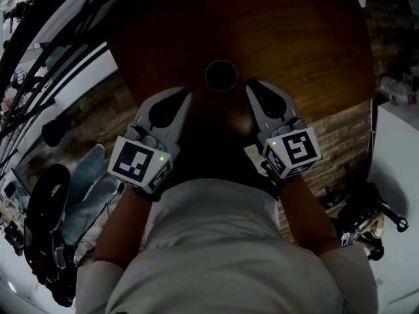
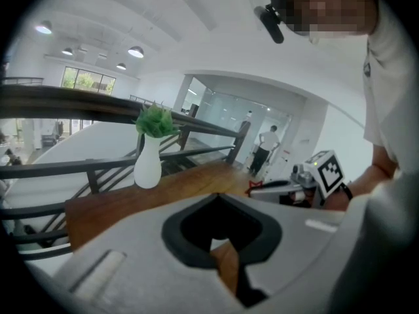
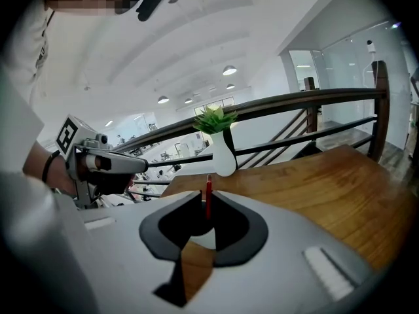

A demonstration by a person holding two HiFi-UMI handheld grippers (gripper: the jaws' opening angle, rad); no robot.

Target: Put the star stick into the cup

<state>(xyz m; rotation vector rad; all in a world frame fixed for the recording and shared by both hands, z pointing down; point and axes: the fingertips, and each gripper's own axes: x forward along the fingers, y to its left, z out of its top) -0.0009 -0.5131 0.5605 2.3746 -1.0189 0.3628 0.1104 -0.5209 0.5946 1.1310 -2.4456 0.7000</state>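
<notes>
- The round wooden worktop (image 1: 308,51) fills the upper middle of the head view. It is dark brown, with plank flooring showing past its edge.
- The person's pale shirt (image 1: 216,254) takes up the bottom of that view, and both forearms reach forward from it onto the worktop.
- A dark railing (image 3: 294,100) runs behind the worktop in both gripper views.
- The left tool (image 1: 187,95) rests at the near left of the worktop and points toward the centre. In the left gripper view its tips meet, with nothing between them.
- The right tool (image 1: 251,84) lies opposite it on the near right, angled inward, with its tips just beside the cup's right rim. Its jaws stand only narrowly apart, and a sliver of gap shows to the left of the stick.
- A white vase (image 3: 224,157) holding a green sprig stands at the far edge of the worktop, well apart from both tools.
- The cup (image 1: 221,75) sits on the worktop between the two tools' tips. From above it looks like a dark circle.
- The star stick (image 3: 208,201) is thin and red, and it stands upright between the right tool's tips, rising a little above them. The head view is too dark to show it, so I cannot tell whether its lower end sits inside the cup.
</notes>
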